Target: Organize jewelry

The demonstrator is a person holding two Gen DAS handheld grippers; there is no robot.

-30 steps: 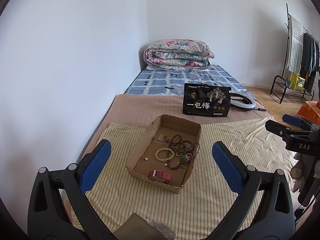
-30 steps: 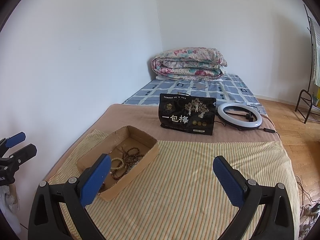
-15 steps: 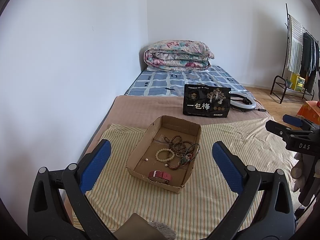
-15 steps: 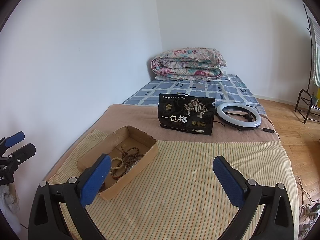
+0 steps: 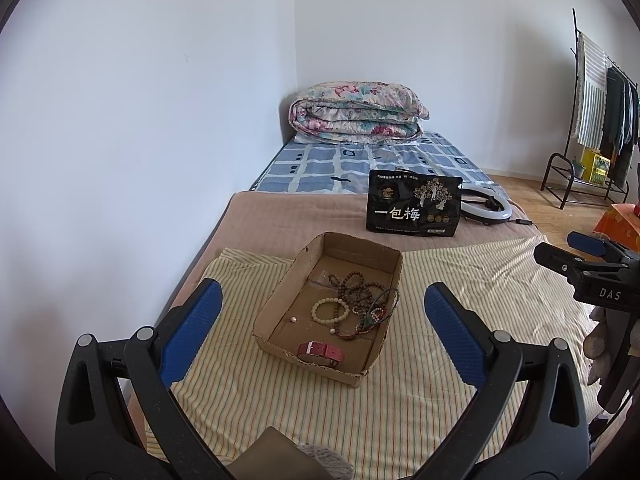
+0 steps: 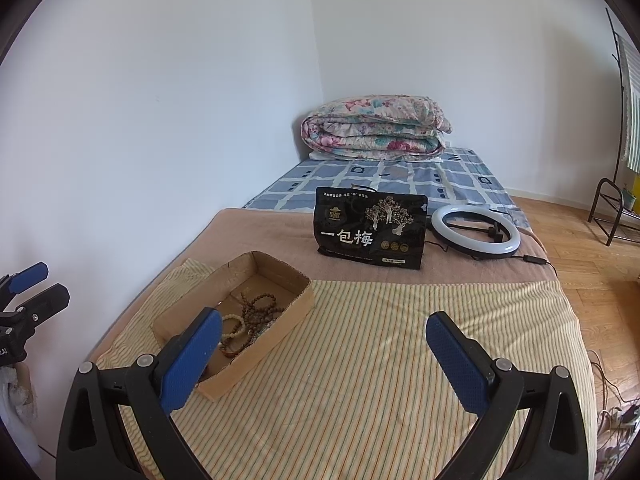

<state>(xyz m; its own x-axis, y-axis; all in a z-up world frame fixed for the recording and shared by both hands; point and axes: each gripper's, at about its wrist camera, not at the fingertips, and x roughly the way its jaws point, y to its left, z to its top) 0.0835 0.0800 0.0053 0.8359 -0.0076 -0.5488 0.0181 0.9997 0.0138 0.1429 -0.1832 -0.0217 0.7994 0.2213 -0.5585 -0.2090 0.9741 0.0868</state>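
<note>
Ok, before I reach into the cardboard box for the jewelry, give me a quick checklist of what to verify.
1. Left gripper open and empty: ok.
2. Right gripper open and empty: ok.
3. Cardboard box flat on the striped cloth, top open: ok.
4. Red strap lying apart from the other jewelry: ok.
5. Brown bead strings free of tangles: not ok, they overlap.
6. Place to sort the jewelry into: cannot tell.

Soft even daylight, sharp focus, fisheye-bent dark corners.
</note>
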